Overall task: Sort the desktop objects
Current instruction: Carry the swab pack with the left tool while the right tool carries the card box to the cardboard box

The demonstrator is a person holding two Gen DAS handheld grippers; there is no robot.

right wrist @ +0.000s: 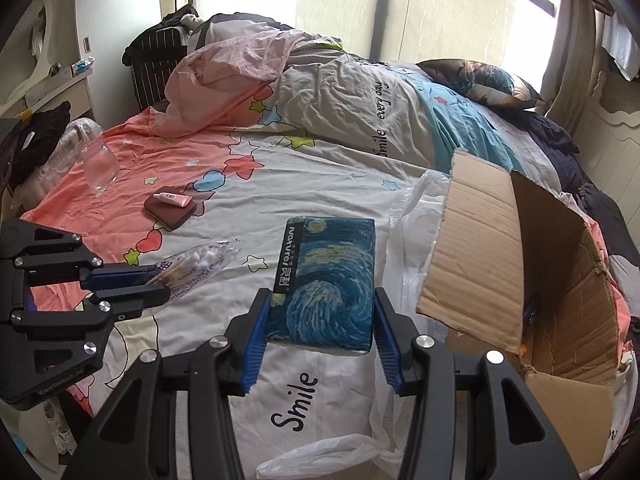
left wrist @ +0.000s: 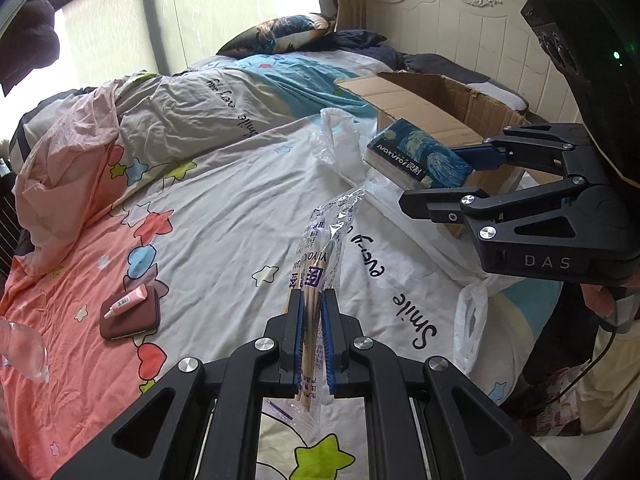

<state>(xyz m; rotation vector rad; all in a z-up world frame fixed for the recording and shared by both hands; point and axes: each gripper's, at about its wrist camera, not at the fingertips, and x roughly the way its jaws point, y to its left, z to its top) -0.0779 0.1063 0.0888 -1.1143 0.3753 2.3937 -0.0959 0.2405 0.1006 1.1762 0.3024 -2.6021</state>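
The left gripper (left wrist: 311,312) was clamped on a clear plastic packet of cotton swabs (left wrist: 320,248), its blue-lined jaws pressed against the wooden sticks, the packet held above the bedspread (left wrist: 224,216). In the right wrist view the same gripper (right wrist: 158,286) appeared at the left edge, with the cotton tips visible inside the crinkled wrapper (right wrist: 200,260).

The right gripper (right wrist: 320,328) was closed on a tissue pack (right wrist: 326,280) printed with a swirling blue night-sky pattern (the side label read "nature"). Its jaws gripped the pack's two long sides, and the pack was held level above the bedspread (right wrist: 320,168), just beside the open flap of a cardboard box (right wrist: 480,260). In the left wrist view the pack (left wrist: 420,152) sat at the box's (left wrist: 420,96) near edge, held by the right gripper (left wrist: 440,176).

A white plastic bag (right wrist: 416,208) lay on the bedspread beside and partly under the box.

Farther off, on the pink part of the bedspread, a dark red case (left wrist: 132,316) lay flat with a small pink tube (left wrist: 126,300) resting on top of it. Well beyond these in the right wrist view, a clear plastic bottle (right wrist: 100,164) lay near the bed's edge.

A crumpled quilt (right wrist: 280,76) was heaped toward the back, and a dark patterned pillow (left wrist: 280,32) lay near the white headboard (left wrist: 460,20).
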